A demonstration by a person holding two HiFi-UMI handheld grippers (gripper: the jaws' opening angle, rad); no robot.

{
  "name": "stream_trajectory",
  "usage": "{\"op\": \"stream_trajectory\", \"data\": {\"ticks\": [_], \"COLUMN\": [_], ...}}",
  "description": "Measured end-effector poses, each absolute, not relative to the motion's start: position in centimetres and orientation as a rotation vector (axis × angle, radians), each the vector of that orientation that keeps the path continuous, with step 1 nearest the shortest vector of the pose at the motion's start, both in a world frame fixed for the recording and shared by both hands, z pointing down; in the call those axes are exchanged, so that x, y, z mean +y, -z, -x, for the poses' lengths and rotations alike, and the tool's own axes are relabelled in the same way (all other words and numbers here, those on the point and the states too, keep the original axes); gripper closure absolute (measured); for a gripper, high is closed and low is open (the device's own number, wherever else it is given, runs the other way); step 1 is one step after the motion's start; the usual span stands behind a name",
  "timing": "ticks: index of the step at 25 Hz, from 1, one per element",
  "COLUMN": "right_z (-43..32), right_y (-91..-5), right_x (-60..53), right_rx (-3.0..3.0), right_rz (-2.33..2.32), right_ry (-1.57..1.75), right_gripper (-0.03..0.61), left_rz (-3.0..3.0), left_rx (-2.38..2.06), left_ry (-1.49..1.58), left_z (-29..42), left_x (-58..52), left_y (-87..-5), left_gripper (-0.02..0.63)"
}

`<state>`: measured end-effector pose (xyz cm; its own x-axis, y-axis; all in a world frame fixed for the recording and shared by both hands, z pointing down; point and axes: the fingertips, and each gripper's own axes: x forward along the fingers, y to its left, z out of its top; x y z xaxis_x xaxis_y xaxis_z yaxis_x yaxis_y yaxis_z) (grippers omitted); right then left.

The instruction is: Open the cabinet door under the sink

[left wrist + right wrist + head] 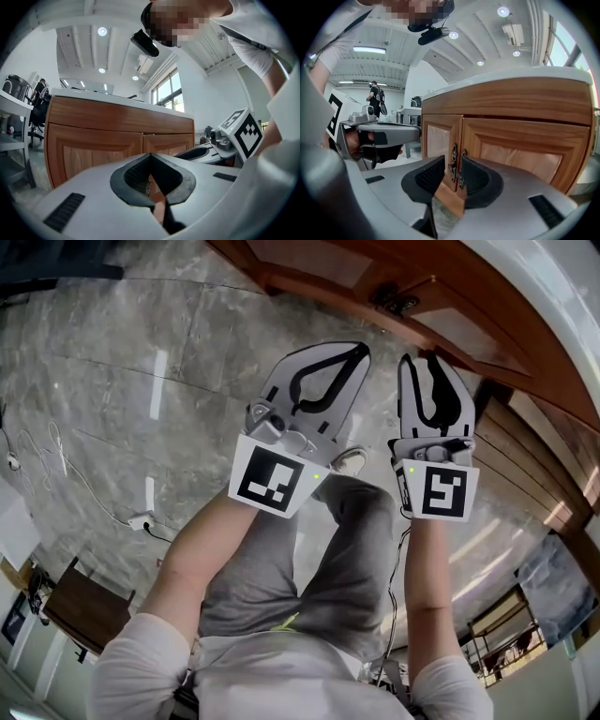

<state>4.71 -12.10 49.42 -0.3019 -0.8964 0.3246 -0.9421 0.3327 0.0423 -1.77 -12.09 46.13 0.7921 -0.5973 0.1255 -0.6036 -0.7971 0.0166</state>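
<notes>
The wooden cabinet (375,282) runs along the top right of the head view, with a dark metal handle (394,302) on it. In the right gripper view its two doors (520,150) meet at a pair of ornate dark handles (453,165). My right gripper (451,164) is open by a narrow gap and lined up with those handles, still short of them. It holds nothing. My left gripper (150,157) is shut on nothing, its tips touching, and it faces the doors (98,150) from farther away. Both grippers (361,351) (433,357) hang side by side over the floor.
A white countertop (506,77) tops the cabinet. My legs and one shoe (349,460) stand on the grey marble floor (112,362). A white cable and power strip (141,521) lie at the left. A chair and shelf (18,122) stand left of the cabinet.
</notes>
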Motion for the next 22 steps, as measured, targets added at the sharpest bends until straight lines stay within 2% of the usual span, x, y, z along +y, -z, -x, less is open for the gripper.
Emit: {"op": "stream_trajectory", "data": {"ticks": [10,22], "right_z": [-4.8,-5.0], "right_y": [-55.6,-57.8], "right_x": [-15.7,-18.5], "right_rx": [-2.289,-2.278], "right_rz": [-1.615,-1.629], "right_ry": [-0.180,-0.133], "right_gripper": [0.477,0.477], "left_rz": [-2.933,-2.929], "left_rx": [-0.990,-1.014], "left_ry": [-0.137,-0.117], "left_z": [1.5,1.8], "left_x": [-13.9,-16.1], "left_y": [-50.2,-52.8], "left_gripper": [0.603,0.603]}}
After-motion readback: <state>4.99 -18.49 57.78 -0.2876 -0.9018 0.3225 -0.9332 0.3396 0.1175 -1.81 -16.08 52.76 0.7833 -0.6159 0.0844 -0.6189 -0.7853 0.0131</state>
